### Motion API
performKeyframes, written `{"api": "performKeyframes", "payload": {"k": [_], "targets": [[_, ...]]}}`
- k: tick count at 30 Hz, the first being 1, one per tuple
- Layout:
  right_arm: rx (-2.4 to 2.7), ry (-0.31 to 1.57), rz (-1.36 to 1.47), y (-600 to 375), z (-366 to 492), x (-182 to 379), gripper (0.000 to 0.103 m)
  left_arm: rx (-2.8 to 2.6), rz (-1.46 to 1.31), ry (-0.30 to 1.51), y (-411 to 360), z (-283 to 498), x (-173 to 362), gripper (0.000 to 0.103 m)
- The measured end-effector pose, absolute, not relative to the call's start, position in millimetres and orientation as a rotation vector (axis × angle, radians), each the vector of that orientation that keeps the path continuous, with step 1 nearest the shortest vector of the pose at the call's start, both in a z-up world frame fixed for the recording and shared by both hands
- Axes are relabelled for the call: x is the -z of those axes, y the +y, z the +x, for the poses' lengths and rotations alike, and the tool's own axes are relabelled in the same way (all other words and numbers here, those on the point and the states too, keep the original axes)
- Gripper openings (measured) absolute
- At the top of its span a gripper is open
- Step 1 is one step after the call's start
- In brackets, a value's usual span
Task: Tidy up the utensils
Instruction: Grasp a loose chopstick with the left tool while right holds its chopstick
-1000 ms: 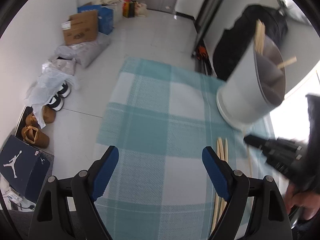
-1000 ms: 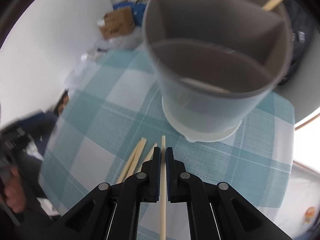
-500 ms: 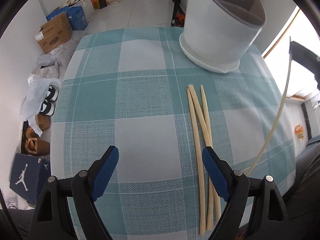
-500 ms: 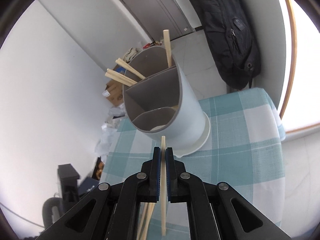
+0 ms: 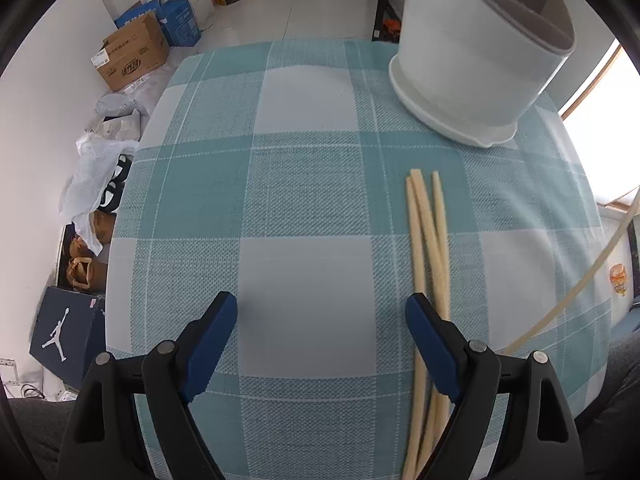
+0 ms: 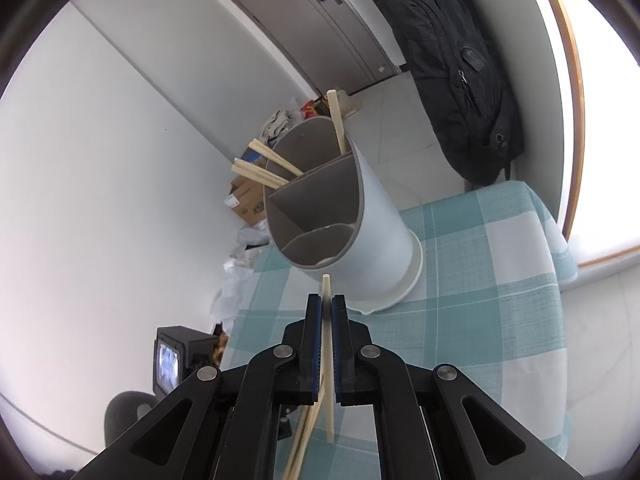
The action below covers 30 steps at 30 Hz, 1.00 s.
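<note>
1. The right tool (image 6: 326, 322) is pinched tight on a single chopstick (image 6: 327, 344), gripped near its upper end so only a short tip pokes out ahead of the pads while the long remainder hangs below the tool
2. Just ahead of that tip stands the utensil holder (image 6: 360, 216) on the worktop (image 6: 500, 280), with several chopsticks already leaning in its far compartments
3. The left tool (image 5: 320, 336) is spread wide and holds nothing; three loose chopsticks (image 5: 426, 248) lie on the checked cloth ahead of its right finger, which covers their near ends
4. These sticks look light, stiff and smooth (probably bamboo), so a thin one could swivel or slip between flat pads
5. I judge the best hold is crosswise near one end, taking one stick at a time, since the three lie touching and partly crossed
6. The holder looks light too, and a hard knock could tip it
</note>
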State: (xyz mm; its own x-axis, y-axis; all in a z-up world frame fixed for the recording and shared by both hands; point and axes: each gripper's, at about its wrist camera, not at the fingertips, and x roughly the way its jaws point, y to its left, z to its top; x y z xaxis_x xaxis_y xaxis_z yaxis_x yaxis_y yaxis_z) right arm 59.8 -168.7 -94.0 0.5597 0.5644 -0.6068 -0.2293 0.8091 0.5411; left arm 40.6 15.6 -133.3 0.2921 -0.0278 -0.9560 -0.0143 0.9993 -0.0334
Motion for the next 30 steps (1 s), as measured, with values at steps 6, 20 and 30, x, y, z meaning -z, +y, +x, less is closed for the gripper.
{"api": "performKeyframes", "payload": {"k": [6, 20, 30], "targets": [[-0.479, 0.851, 0.446, -175.5, 58.4, 92.7, 0.004, 0.033, -0.024, 1.251, 3.8, 39.2, 129.4, 0.084], [-0.480, 0.843, 0.446, -175.2, 57.0, 89.3, 0.004, 0.037, 0.044, 1.292, -1.7, 54.9, 138.7, 0.081], [-0.467, 0.847, 0.440, -175.9, 58.3, 90.4, 0.004, 0.173, 0.042, 1.322, -0.4, 87.9, 137.8, 0.004]]}}
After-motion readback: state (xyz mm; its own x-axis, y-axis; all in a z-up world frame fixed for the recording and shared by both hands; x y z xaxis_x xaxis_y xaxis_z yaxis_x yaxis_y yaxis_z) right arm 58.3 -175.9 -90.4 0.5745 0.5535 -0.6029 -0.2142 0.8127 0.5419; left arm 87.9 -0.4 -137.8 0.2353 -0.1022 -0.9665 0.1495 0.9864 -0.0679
